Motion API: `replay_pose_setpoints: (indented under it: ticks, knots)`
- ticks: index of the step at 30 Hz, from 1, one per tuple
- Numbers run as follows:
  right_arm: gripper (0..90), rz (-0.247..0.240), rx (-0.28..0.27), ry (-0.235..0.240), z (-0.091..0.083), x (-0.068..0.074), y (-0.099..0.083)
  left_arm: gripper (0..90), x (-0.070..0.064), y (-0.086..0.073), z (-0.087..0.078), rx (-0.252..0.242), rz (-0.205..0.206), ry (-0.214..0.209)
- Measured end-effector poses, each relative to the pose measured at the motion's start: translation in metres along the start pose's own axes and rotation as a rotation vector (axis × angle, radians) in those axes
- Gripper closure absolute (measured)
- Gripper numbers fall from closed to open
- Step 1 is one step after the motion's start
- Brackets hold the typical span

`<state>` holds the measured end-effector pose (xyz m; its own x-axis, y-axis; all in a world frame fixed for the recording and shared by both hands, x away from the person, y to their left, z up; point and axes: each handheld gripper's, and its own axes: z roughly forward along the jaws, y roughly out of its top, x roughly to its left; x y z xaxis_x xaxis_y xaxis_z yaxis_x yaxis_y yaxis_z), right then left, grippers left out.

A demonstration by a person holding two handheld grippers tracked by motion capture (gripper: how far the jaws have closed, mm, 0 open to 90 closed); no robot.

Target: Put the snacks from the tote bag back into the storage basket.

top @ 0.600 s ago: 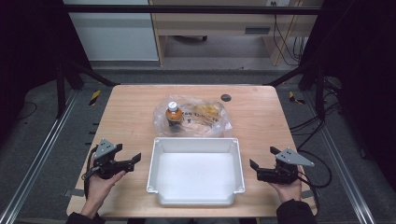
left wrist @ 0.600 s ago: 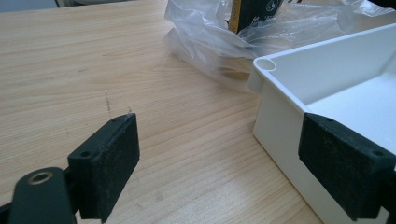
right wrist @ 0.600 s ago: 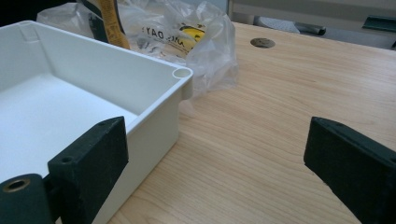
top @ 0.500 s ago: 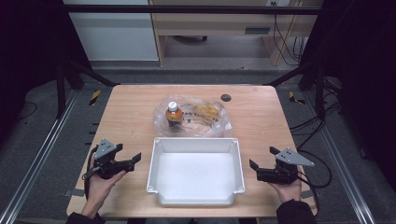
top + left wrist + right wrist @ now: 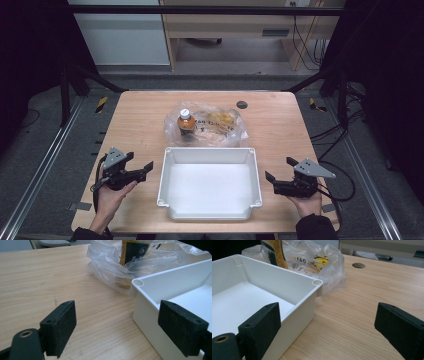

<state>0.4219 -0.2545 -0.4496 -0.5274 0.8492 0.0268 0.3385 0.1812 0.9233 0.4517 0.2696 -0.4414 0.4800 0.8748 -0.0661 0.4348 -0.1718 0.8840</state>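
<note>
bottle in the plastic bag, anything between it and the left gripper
Yes. The clear plastic bag wraps the bottle, and the white bin's far left corner sits partly in the line from the open left gripper. The bare table offers a path around it.

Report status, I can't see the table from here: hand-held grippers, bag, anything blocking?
Left hand-held gripper open, right hand-held gripper open, both flanking white bin. Plastic bag with bottle behind bin, untouched. Bin wall between grippers and bag.

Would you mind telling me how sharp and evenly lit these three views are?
High view: table well lit, surroundings dark, white bin nearly washed out. Left gripper view: jaws sharp, plastic bag soft. Right gripper view: crisp bin rim, glare on the bag.
</note>
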Motion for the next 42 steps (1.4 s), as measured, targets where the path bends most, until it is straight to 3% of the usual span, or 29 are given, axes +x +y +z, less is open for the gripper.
replay_pose_setpoints:
  ticks: [19,42]
  knots:
    - [6.5,-0.024,0.019,0.013,0.004,0.004,0.0,16.8,-0.006,0.01,0.013,-0.003,0.023,0.005]
    - [6.5,-0.027,0.018,0.016,0.004,0.007,0.001,17.9,-0.016,0.04,0.026,-0.054,0.025,0.007]
